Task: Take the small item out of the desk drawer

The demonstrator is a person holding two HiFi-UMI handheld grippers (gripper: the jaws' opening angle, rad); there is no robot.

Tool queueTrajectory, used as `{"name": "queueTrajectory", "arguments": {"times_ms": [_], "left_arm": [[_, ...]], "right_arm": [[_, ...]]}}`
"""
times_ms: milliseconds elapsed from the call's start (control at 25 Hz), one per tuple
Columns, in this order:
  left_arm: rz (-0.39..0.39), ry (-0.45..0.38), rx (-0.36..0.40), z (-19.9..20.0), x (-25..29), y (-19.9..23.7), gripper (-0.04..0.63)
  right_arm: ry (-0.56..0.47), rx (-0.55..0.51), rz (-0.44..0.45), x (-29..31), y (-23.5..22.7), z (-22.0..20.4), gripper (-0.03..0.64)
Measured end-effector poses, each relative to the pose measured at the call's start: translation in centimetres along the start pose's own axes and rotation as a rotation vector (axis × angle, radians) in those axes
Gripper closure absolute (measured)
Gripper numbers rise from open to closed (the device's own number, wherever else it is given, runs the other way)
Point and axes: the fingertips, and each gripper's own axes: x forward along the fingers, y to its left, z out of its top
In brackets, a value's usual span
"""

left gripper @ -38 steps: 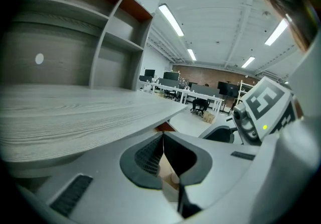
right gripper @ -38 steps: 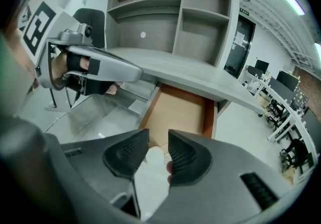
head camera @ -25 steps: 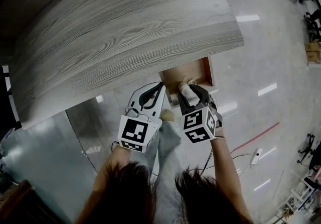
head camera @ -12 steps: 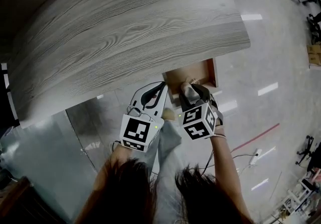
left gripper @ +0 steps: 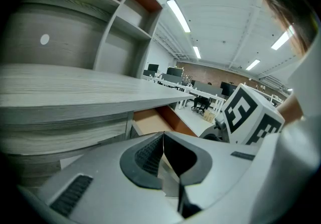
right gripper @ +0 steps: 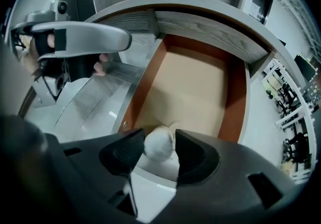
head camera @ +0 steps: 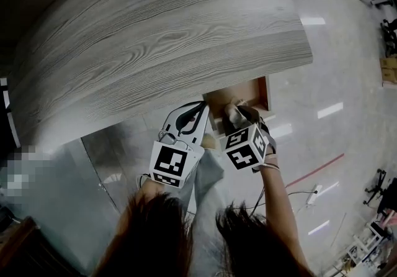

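Desk drawer (right gripper: 195, 82), pulled out: small white item (right gripper: 158, 150) lies near its front.
We log the right gripper (right gripper: 159, 136) jaws, just widened, straddling the item; the left gripper (left gripper: 163, 138) is pressed together, empty.

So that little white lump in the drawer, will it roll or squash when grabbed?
The white lump looks rounded, so it may roll on the smooth drawer floor if nudged. Its matte, slightly uneven surface suggests something soft and light, probably not slippery. The right hand-held gripper, jaws just opening, has it between them.
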Motion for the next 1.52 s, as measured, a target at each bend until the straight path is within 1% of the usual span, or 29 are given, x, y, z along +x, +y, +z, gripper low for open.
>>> {"name": "queueTrajectory", "arguments": {"times_ms": [240, 840, 1040, 1520], "left_arm": [[0.001, 0.007, -0.005, -0.2, 0.2, 0.2, 0.578], [-0.001, 0.018, -0.013, -0.6, 0.4, -0.3, 0.578], [-0.003, 0.022, -0.007, -0.8, 0.5, -0.6, 0.578], [0.016, 0.024, 0.010, -0.3, 0.0, -1.9, 0.578]], "right_arm": [[0.037, 0.022, 0.018, 0.5, -0.1, -0.1, 0.434], [0.104, 0.022, -0.002, 1.0, -0.2, -0.7, 0.436], [0.083, 0.023, -0.017, 0.9, -0.2, -0.4, 0.445], [0.020, 0.031, -0.009, -0.7, 0.4, 0.1, 0.451]]}}
